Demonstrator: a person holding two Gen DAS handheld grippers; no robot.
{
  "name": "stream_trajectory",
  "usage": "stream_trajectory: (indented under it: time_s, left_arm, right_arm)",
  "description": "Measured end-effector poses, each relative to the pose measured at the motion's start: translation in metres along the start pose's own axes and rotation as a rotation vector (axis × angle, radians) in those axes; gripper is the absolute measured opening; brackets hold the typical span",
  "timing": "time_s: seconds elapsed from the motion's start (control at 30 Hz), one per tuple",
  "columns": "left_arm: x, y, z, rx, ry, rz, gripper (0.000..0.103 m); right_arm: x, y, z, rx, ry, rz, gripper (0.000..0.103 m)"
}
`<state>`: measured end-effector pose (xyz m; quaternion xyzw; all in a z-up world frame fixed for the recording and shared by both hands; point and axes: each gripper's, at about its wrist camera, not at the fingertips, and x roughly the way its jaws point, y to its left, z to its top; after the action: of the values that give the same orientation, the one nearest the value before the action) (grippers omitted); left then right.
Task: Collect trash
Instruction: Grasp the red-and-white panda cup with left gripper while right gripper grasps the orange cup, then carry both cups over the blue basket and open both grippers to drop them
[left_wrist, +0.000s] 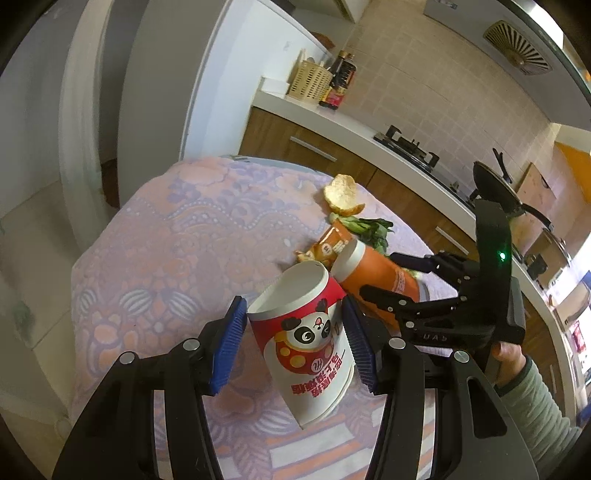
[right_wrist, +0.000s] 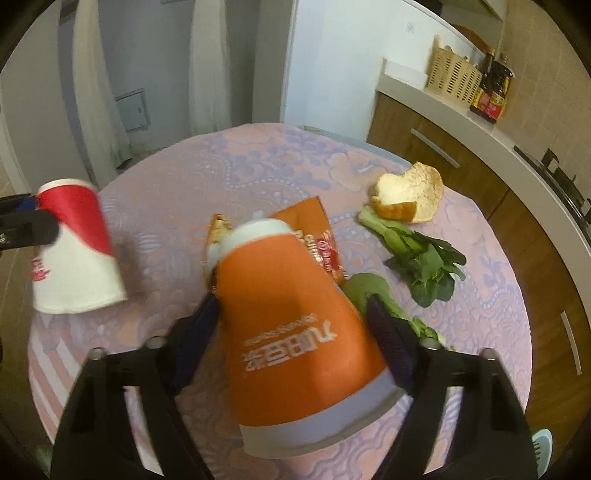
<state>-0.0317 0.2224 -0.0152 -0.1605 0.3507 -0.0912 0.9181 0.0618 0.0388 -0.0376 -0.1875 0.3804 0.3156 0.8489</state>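
Note:
My left gripper (left_wrist: 293, 325) is shut on a red and white paper cup with a panda print (left_wrist: 303, 339), held above the round table; the cup also shows in the right wrist view (right_wrist: 74, 251). My right gripper (right_wrist: 291, 328) is shut on an orange paper cup (right_wrist: 291, 332), lifted over the table; it shows in the left wrist view (left_wrist: 376, 273) too. On the table lie an orange snack wrapper (right_wrist: 314, 229), a citrus peel (right_wrist: 410, 195) and green leafy vegetable scraps (right_wrist: 421, 258).
The table has a pink and purple patterned cloth (right_wrist: 221, 166). A kitchen counter (left_wrist: 332, 118) with a wicker basket (left_wrist: 308, 79), sauce bottle (left_wrist: 340, 81) and gas stove (left_wrist: 410, 147) runs behind. A white fridge (left_wrist: 229, 74) stands beyond the table.

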Motion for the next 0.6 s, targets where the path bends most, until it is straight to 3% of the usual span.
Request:
stream_trajectory:
  time_s: [0.1, 0.2, 0.23, 0.3, 0.37, 0.4, 0.43, 0.5, 0.6]
  left_arm:
    - [-0.002, -0.001, 0.002, 0.007, -0.008, -0.009, 0.051]
    - [-0.006, -0.004, 0.001, 0.009, -0.014, -0.017, 0.051]
    - [-0.007, -0.004, 0.000, 0.008, -0.014, -0.019, 0.051]
    - [-0.007, -0.004, 0.000, 0.011, -0.012, -0.015, 0.051]
    - [-0.005, -0.004, 0.001, 0.009, -0.007, -0.012, 0.051]
    - [-0.005, -0.004, 0.000, 0.007, -0.004, -0.014, 0.051]
    - [-0.005, -0.004, 0.000, 0.008, -0.004, -0.015, 0.051]
    - [-0.005, -0.003, -0.001, 0.014, -0.006, -0.018, 0.051]
    - [-0.004, -0.002, 0.000, 0.013, -0.002, -0.021, 0.051]
  right_arm:
    - [-0.004, -0.002, 0.001, 0.040, 0.004, 0.036, 0.063]
    - [-0.016, -0.013, 0.006, 0.138, -0.002, 0.098, 0.037]
    - [-0.020, -0.015, 0.008, 0.166, 0.005, 0.125, 0.023]
    - [-0.022, -0.013, 0.010, 0.160, 0.017, 0.090, 0.023]
    - [-0.018, -0.009, 0.010, 0.125, 0.027, 0.052, 0.036]
    - [-0.015, -0.010, 0.008, 0.134, 0.042, 0.073, 0.070]
    - [-0.014, -0.011, 0.004, 0.143, 0.044, 0.090, 0.086]
    - [-0.012, -0.008, 0.000, 0.133, 0.044, 0.110, 0.086]
    - [0.004, -0.001, -0.002, 0.114, 0.088, 0.073, 0.086]
